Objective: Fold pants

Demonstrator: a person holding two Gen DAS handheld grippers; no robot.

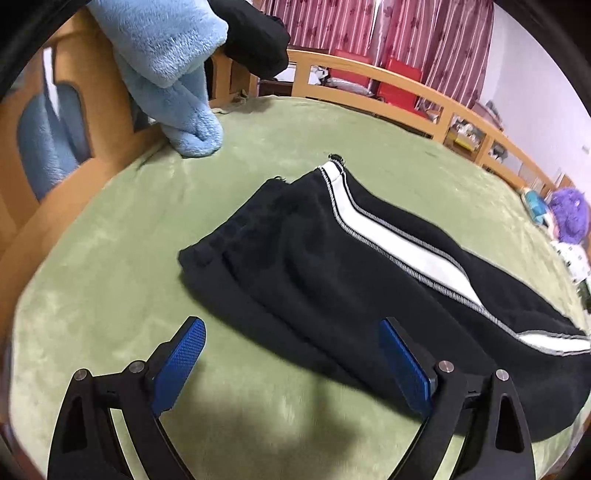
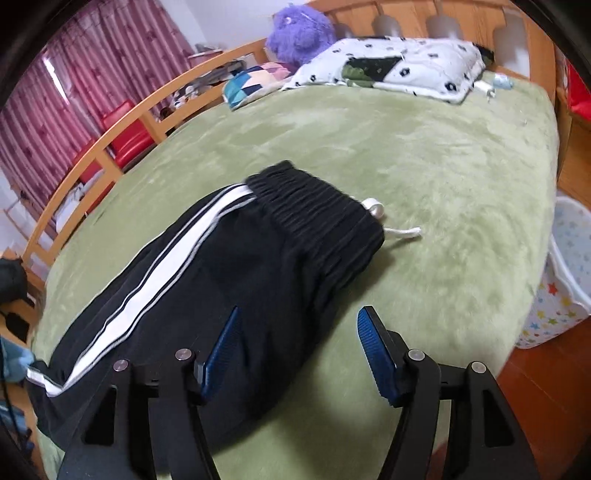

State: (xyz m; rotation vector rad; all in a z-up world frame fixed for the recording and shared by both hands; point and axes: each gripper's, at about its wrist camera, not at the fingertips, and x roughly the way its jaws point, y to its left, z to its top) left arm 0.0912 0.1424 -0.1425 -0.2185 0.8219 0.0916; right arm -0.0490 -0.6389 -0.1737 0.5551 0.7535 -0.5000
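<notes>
Black pants (image 1: 314,266) with a white side stripe lie flat on the green blanket (image 1: 110,258), legs laid one on the other. In the left wrist view the leg cuffs point away. My left gripper (image 1: 291,332) is open and empty, hovering just above the pants' near edge. In the right wrist view the pants (image 2: 229,266) show their elastic waistband (image 2: 317,214) and a white drawstring (image 2: 402,232). My right gripper (image 2: 295,325) is open and empty, above the near edge below the waistband.
A light blue fleece garment (image 1: 177,74) and a black garment (image 1: 255,33) hang over the wooden bed frame (image 1: 369,77). A patterned pillow (image 2: 399,66), a purple plush toy (image 2: 299,33) and a colourful cushion (image 2: 251,81) lie at the head. A star-print basket (image 2: 565,284) stands beside the bed.
</notes>
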